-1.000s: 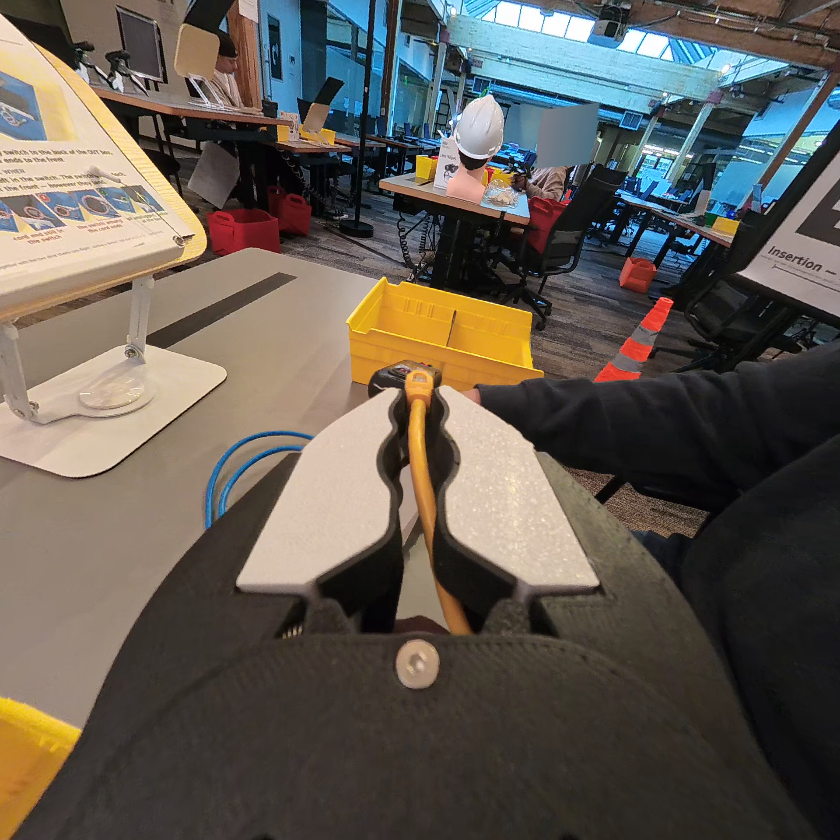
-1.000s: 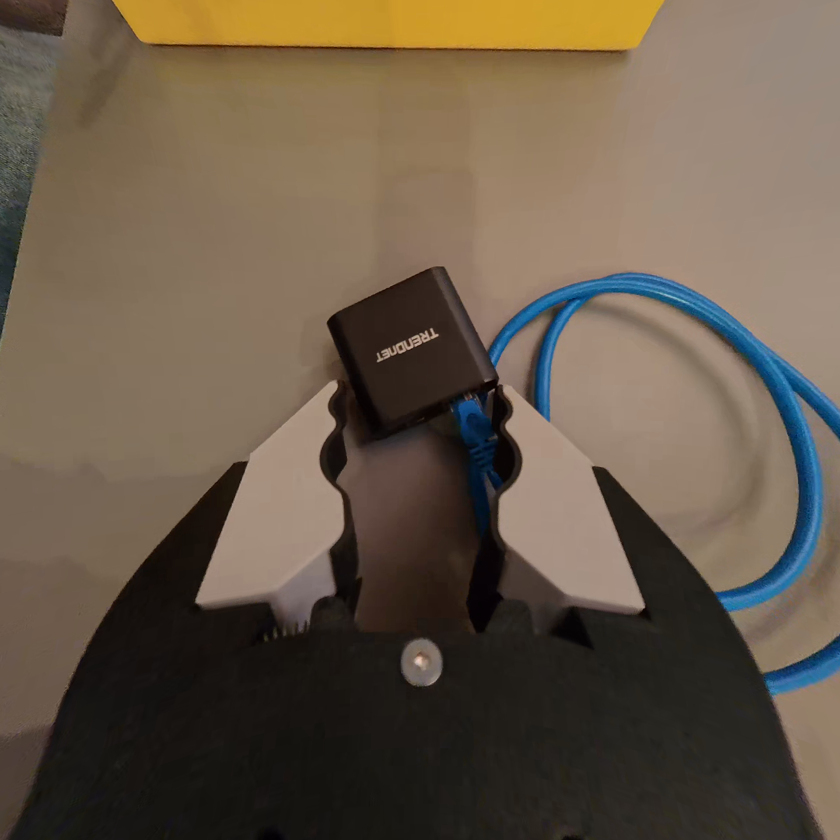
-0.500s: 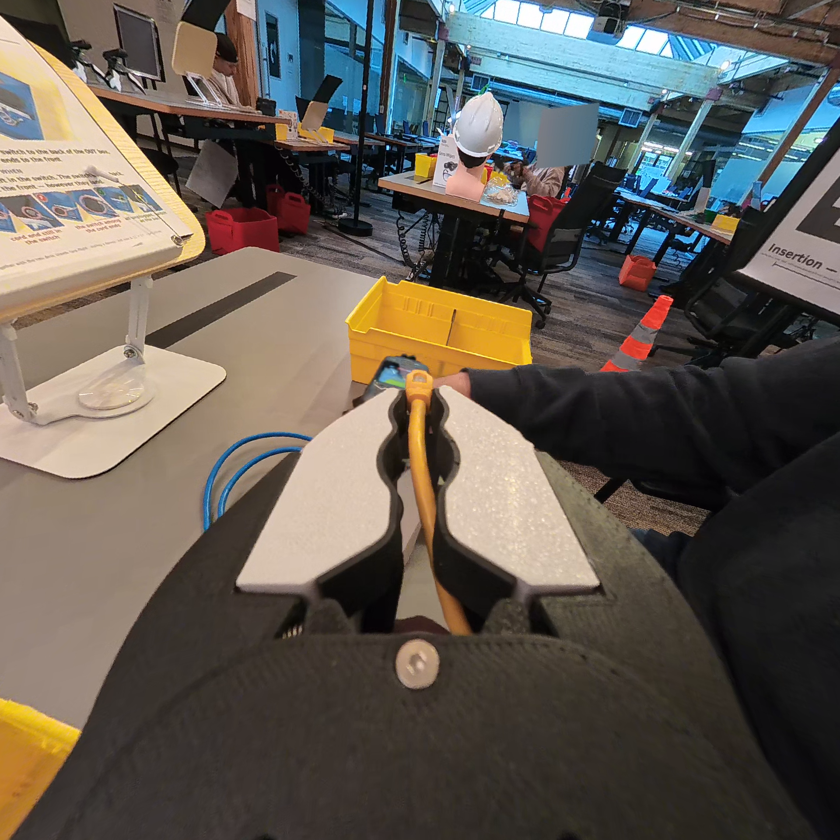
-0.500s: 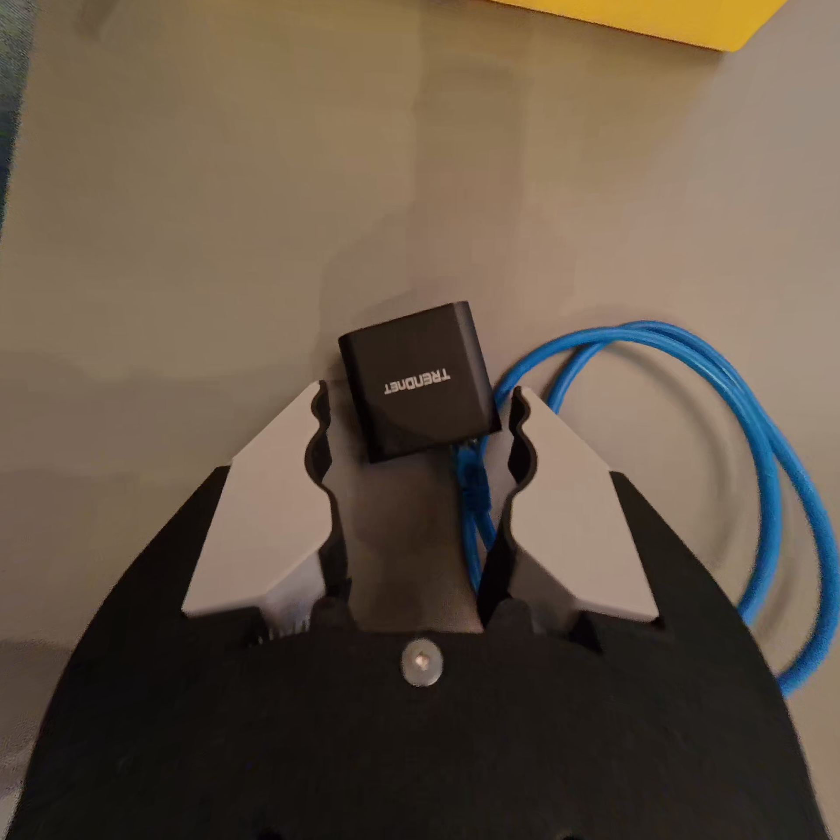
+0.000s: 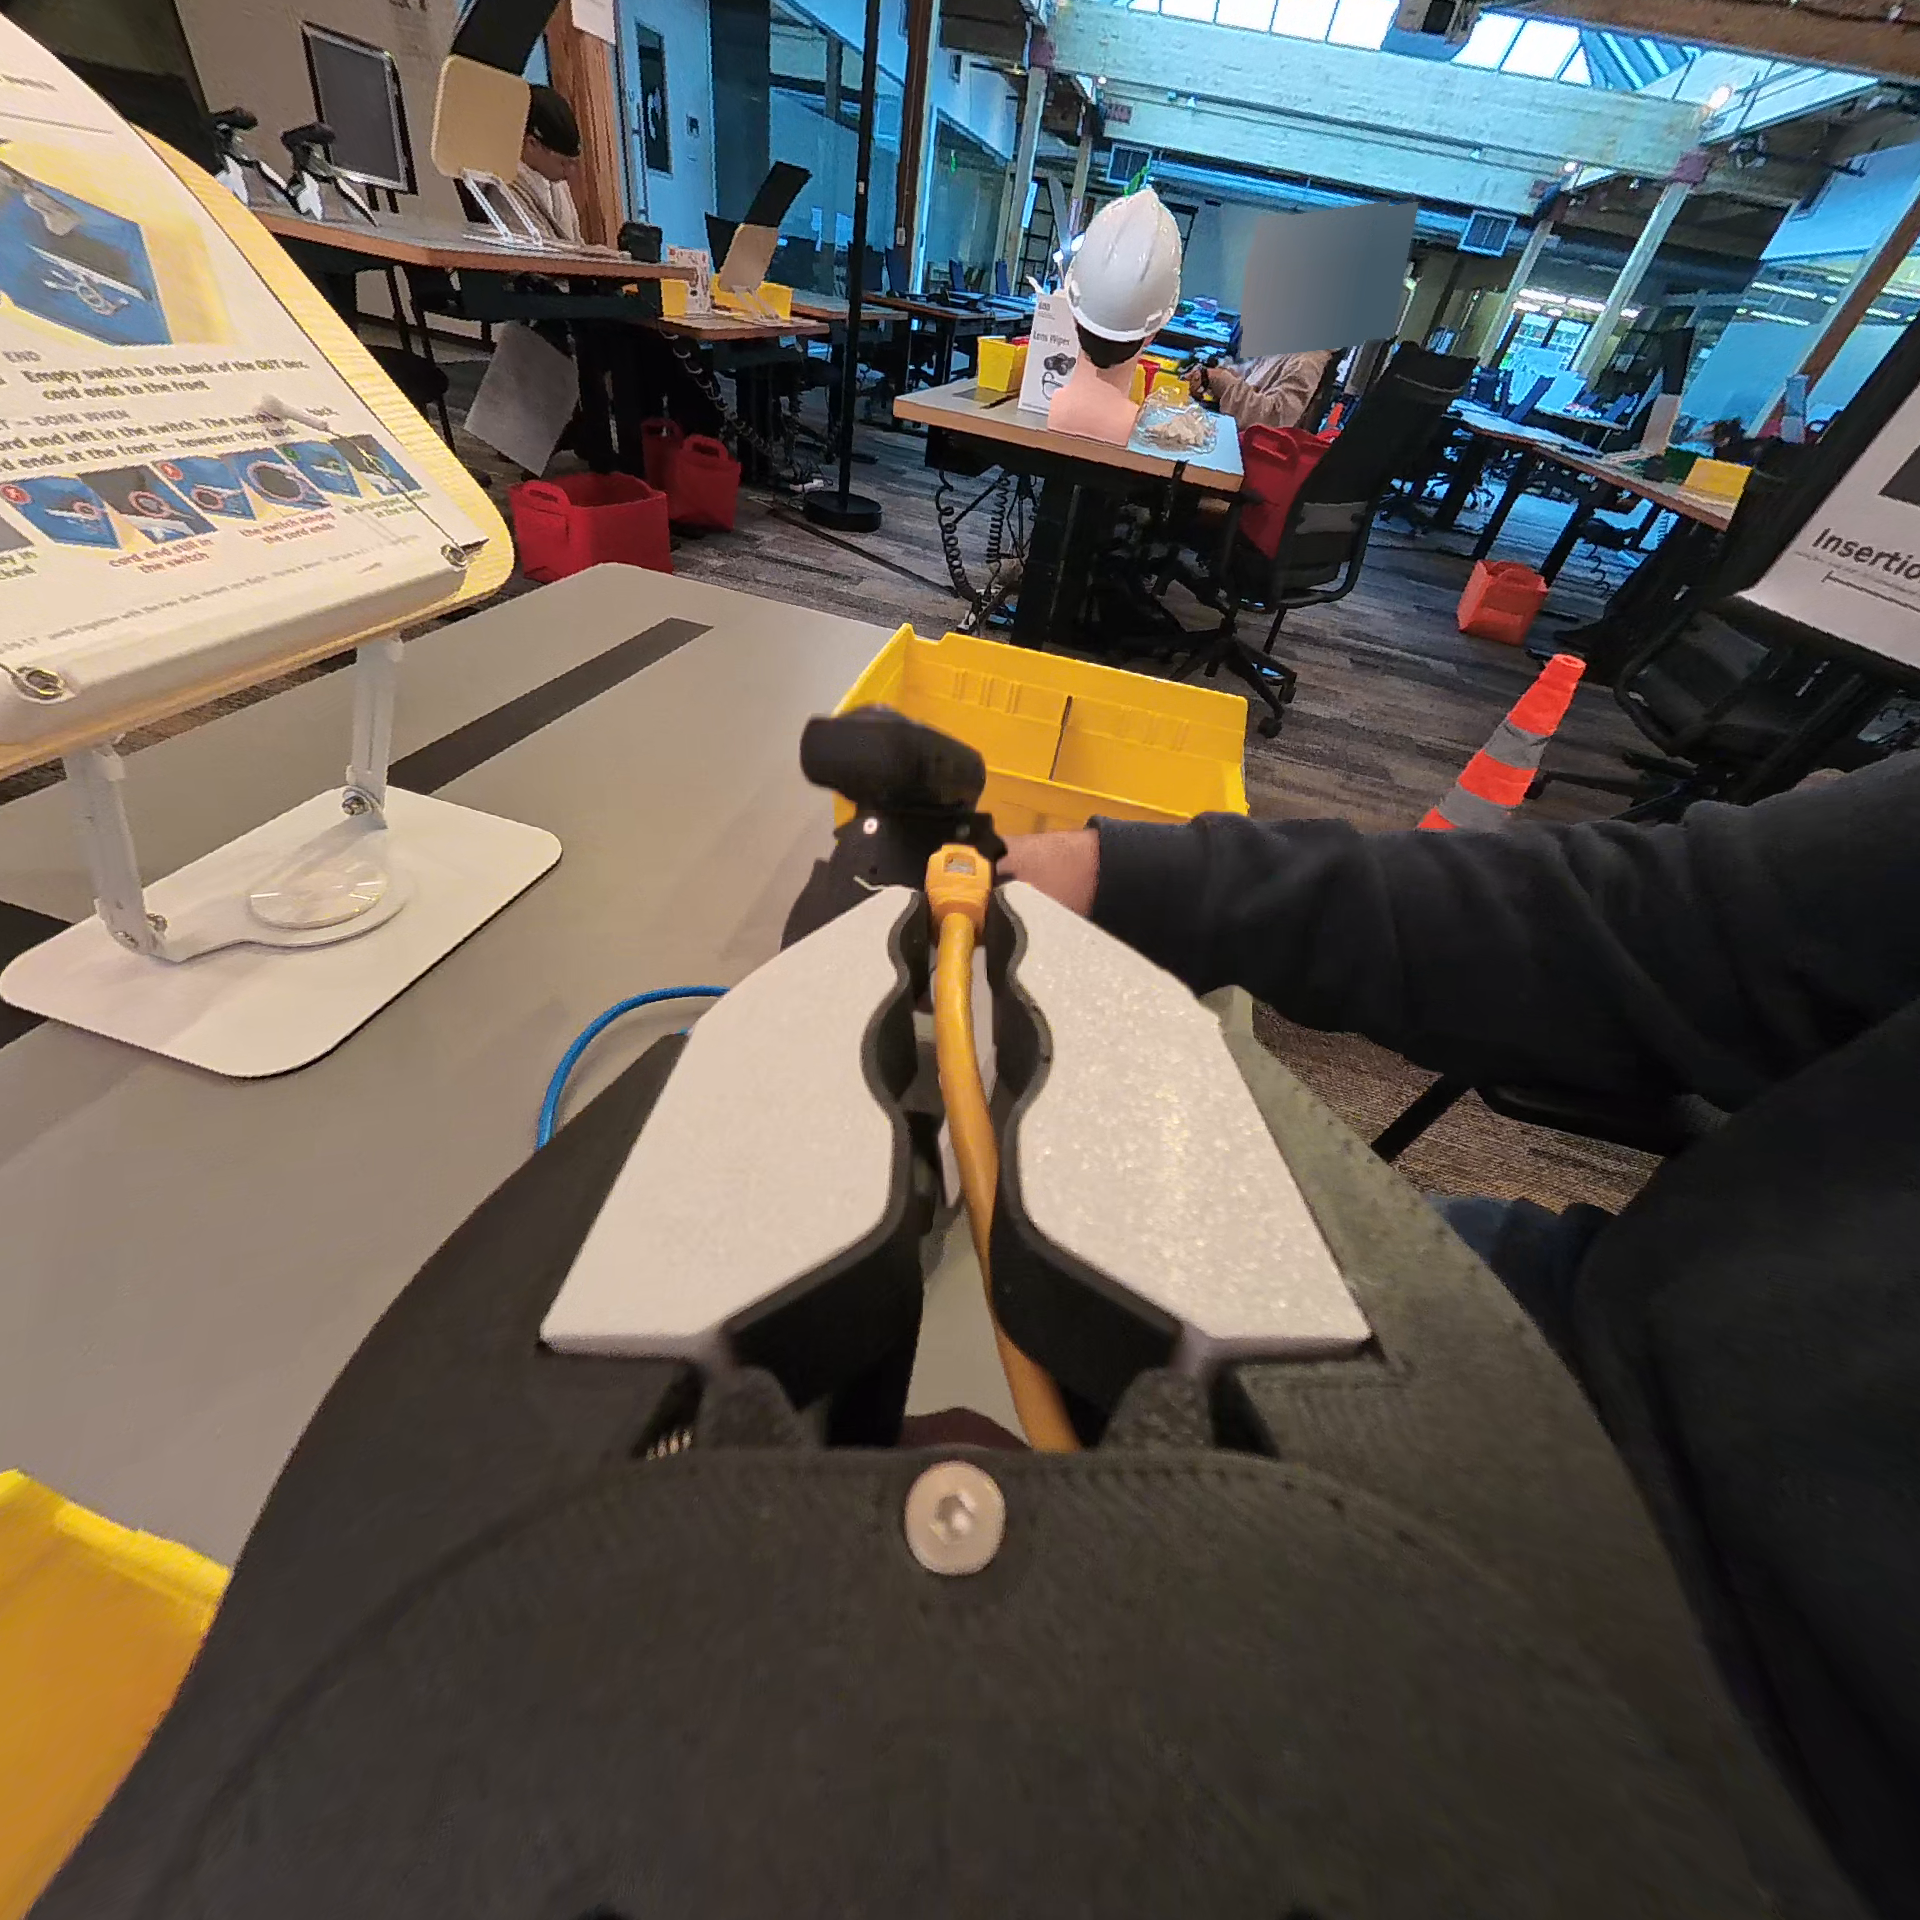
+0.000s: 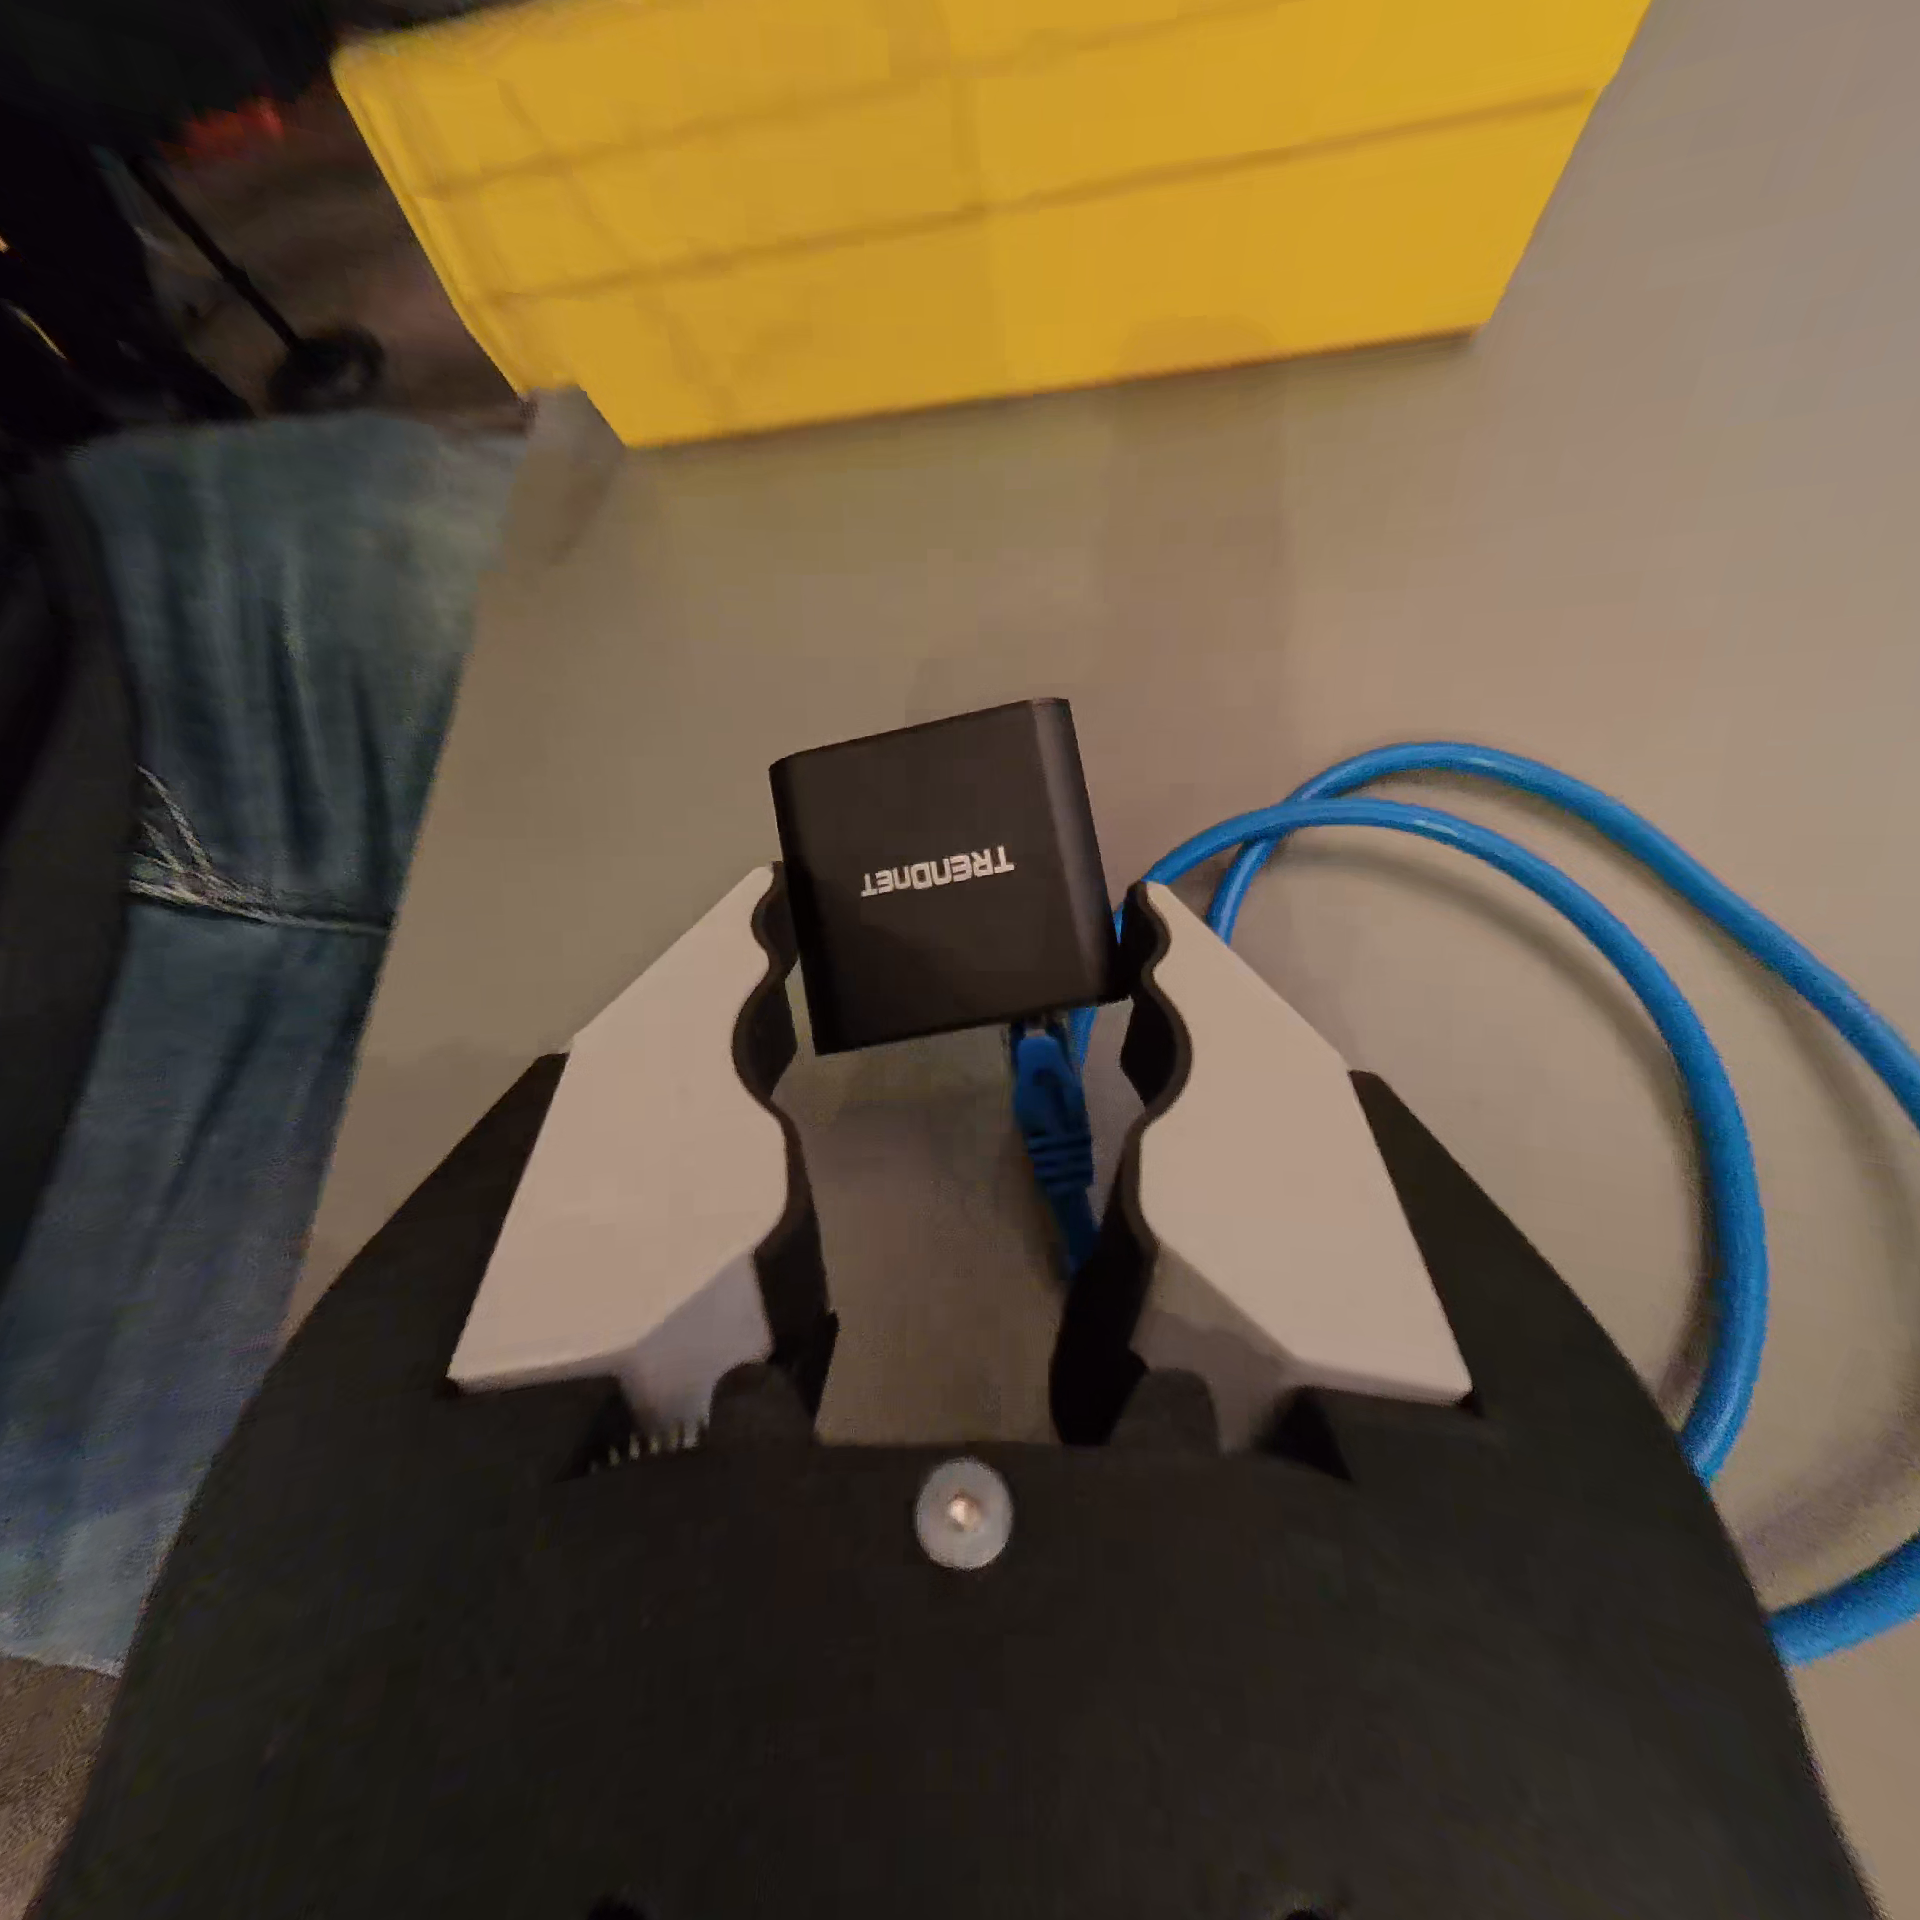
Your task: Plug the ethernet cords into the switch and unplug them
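Squarely between right fingers (image 6: 1164,935): switch (image 6: 940,873)

At the upper left of my left wrist view I see an instruction board (image 5: 197,436) on a white stand (image 5: 281,935). A yellow bin (image 5: 1049,727) sits mid-frame on the grey table (image 5: 312,1195); an orange cone (image 5: 1507,743) stands at right.

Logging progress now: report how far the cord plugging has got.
Done: the blue cord sits plugged into the black switch. In hand: the right gripper clamps the switch, and the left gripper holds the orange cord, plug forward. Left: inserting the orange plug, then unplugging both.
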Available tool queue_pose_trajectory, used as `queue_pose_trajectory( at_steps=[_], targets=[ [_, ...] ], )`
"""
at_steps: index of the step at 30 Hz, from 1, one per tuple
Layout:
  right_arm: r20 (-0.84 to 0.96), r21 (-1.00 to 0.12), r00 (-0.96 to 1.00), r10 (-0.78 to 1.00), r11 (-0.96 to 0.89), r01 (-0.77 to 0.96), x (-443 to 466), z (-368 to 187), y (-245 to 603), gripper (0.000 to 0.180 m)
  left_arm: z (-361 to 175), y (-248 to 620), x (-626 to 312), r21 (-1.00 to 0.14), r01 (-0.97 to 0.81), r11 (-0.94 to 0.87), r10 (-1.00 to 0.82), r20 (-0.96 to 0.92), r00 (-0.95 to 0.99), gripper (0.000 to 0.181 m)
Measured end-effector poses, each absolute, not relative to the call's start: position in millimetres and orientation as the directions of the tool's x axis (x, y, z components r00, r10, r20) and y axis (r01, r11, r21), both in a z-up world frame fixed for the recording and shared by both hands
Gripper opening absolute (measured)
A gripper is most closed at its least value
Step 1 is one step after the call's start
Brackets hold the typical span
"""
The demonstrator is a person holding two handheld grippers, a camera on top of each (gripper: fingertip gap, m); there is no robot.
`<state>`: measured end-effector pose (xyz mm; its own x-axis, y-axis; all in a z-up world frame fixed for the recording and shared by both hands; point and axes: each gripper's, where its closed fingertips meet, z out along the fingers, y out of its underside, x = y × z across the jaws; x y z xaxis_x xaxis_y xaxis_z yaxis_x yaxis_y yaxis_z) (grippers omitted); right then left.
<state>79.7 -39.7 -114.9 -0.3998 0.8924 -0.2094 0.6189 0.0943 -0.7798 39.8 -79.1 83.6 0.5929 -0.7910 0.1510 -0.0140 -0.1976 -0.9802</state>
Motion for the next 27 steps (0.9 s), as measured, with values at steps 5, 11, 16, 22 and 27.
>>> queue_pose_trajectory(
  at_steps=[5, 11, 16, 22, 27],
  targets=[
    [-0.243, -0.84, -0.398, 0.885, 0.012, 0.542, 83, -71, -38, 0.062, 81, -77, 39, -0.979, -0.022, -0.204, -0.781, 0.149, 0.606, 0.01],
    [-0.262, -0.85, -0.39, 0.883, -0.02, 0.526, 85, -42, -41, 0.062, 79, -76, 40, -0.977, -0.021, -0.213, -0.778, 0.156, 0.609, 0.01],
    [-0.259, -0.84, -0.393, 0.883, -0.004, 0.543, 88, -32, -47, 0.062, 71, -74, 40, -0.973, -0.053, -0.223, -0.769, 0.142, 0.623, 0.01],
    [-0.214, -0.783, -0.347, 0.913, 0.052, 0.62, 92, -48, -40, 0.062, 59, -70, 43, -0.965, -0.116, -0.237, -0.753, 0.107, 0.649, 0.01],
    [-0.22, -0.689, -0.308, 0.926, 0.076, 0.721, 98, -89, -35, 0.062, 57, -70, 46, -0.961, -0.144, -0.234, -0.753, 0.086, 0.652, 0.01]
  ],
)
